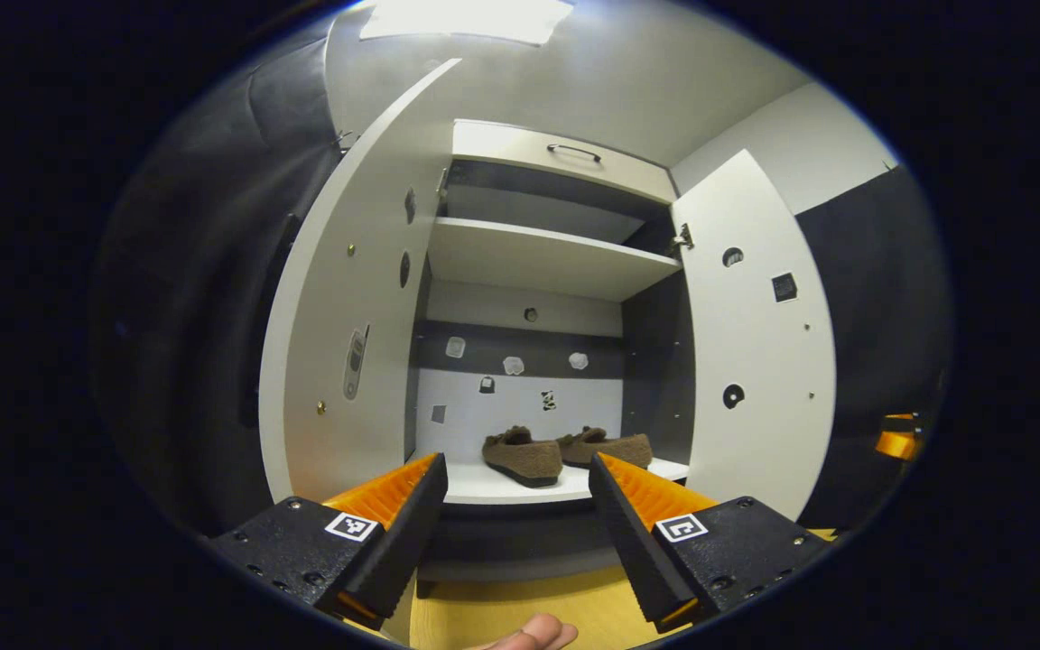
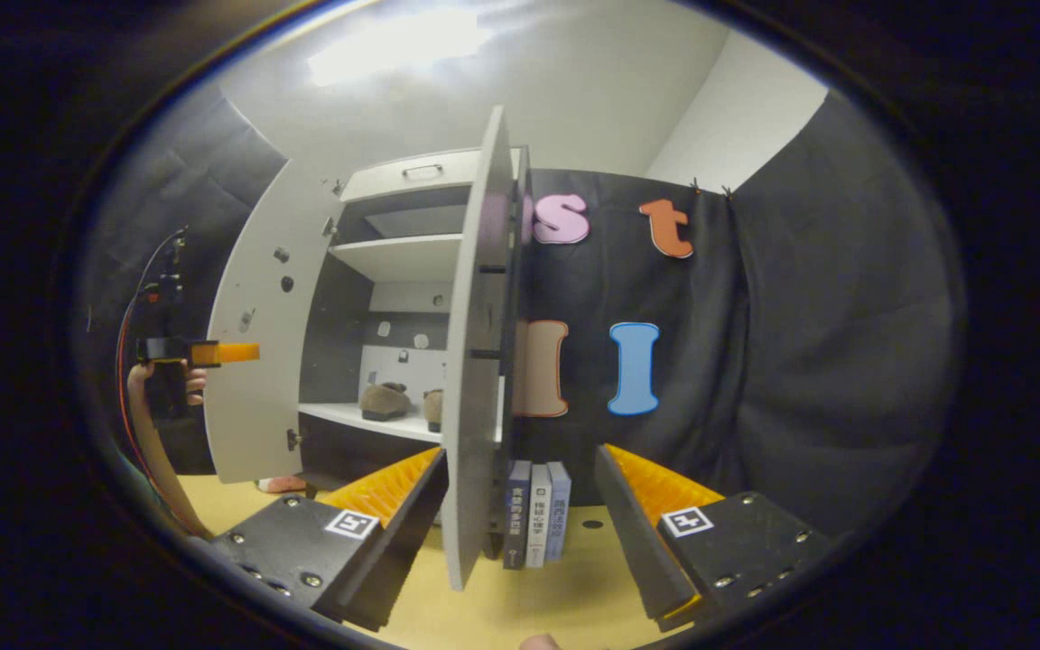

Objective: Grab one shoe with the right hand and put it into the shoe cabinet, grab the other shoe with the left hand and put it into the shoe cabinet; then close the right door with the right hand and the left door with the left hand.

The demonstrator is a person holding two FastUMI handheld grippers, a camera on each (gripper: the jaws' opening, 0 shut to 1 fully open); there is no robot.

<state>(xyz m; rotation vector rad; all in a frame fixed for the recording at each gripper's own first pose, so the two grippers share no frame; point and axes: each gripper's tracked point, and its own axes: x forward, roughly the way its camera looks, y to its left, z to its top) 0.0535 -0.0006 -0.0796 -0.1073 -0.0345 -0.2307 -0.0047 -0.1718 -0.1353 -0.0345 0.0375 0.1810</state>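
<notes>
Two brown shoes: the nearer shoe (image 1: 523, 456) and the farther shoe (image 1: 606, 446) sit side by side on the lower shelf (image 1: 493, 487) of the shoe cabinet (image 1: 538, 244), straight ahead of the left gripper (image 1: 515, 506) and seen through the gap between its fingers. Both are set well inside, so the placing part of the task looks done.

Left gripper: fingers spread wide, holding nothing, well back from the shelf. It is free for its door.

Right gripper (image 2: 520, 506): fingers spread wide, nothing held. The free edge of the right door (image 2: 475, 361) stands between them, slightly nearer its left finger; whether either finger touches the door I cannot tell. My judgement: it is placed so to catch or push that edge and swing the door shut.

Left door (image 1: 348, 334): swung fully open, ahead and to the left of the left gripper. In the right gripper view the left gripper appears far to the left, held by a hand (image 2: 190, 379) beside that door.

Upper shelf (image 1: 547, 257): bare. Drawer with handle (image 1: 574, 152) above it, closed.

Three books (image 2: 538, 510): upright on the floor (image 2: 592, 578), just behind the right door, between the right gripper's fingers. Not part of the task.

Doors remaining to close: two, right one first.
</notes>
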